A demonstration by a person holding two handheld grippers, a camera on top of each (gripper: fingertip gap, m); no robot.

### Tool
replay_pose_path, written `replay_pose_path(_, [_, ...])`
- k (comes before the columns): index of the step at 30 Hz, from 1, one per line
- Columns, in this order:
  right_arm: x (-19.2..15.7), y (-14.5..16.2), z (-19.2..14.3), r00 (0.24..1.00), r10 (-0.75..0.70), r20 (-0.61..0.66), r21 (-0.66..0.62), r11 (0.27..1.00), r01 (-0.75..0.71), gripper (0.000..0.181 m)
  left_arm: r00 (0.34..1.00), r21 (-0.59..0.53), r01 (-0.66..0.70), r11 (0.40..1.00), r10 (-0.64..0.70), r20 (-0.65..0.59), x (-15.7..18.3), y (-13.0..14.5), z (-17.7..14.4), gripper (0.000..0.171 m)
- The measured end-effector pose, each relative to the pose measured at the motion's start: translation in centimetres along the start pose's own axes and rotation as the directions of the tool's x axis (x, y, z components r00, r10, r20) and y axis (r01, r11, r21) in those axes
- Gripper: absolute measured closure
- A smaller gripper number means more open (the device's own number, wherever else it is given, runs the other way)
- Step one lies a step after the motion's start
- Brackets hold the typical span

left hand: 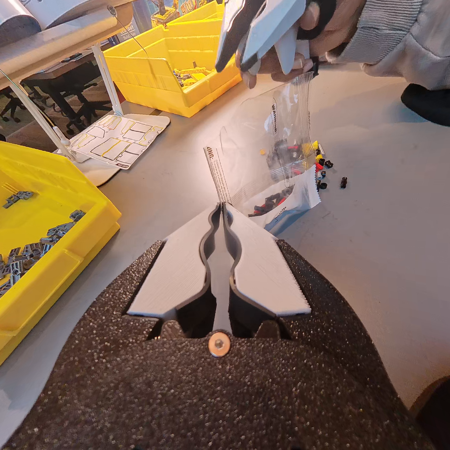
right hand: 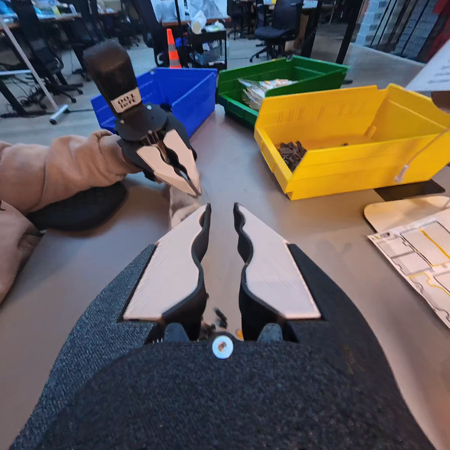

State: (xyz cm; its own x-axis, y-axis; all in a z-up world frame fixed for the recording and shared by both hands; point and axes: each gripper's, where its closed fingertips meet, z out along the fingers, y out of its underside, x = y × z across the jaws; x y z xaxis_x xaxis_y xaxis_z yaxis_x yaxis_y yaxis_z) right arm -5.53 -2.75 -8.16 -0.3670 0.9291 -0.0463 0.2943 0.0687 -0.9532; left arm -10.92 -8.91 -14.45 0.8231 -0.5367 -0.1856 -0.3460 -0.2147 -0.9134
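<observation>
My left gripper point(left hand: 222, 205) is shut on the edge of a clear plastic bag point(left hand: 255, 136) that stands up from the grey table point(left hand: 341, 267). The bag holds small black, red and yellow parts point(left hand: 289, 151). More such loose parts point(left hand: 322, 168) lie on the table beside it. A white torn packet point(left hand: 299, 194) with parts lies under the bag. My right gripper point(right hand: 221, 206) is open and empty above the table. It shows at the top of the left wrist view point(left hand: 232, 69), above the bag. The left gripper point(right hand: 197, 192) shows shut ahead of it.
A yellow bin point(left hand: 80, 233) of grey parts sits at my left and another yellow bin point(left hand: 151, 73) stands behind. A printed sheet point(left hand: 114, 143) lies on a white stand base. Blue point(right hand: 190, 97), green point(right hand: 323, 73) and yellow point(right hand: 353, 168) bins stand ahead of the right gripper. Some 11 centimeters of space lies between my two pairs of fingers.
</observation>
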Motion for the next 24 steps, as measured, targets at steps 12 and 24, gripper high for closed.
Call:
replay_pose_path(12, [2.2,13.8,-3.3,0.998,-0.037,0.055,-0.516,0.854,0.061,0.17,1.0,-0.014,0.003,1.0,-0.003,-0.004,0.0,0.3,0.2,0.171])
replay_pose_path(24, [1.3,5.0,-1.9,0.996,-0.086,0.01,-0.185,0.979,0.086,0.174,1.0,-0.012,0.0,1.0,0.0,-0.005,0.1,0.2,0.2,0.171])
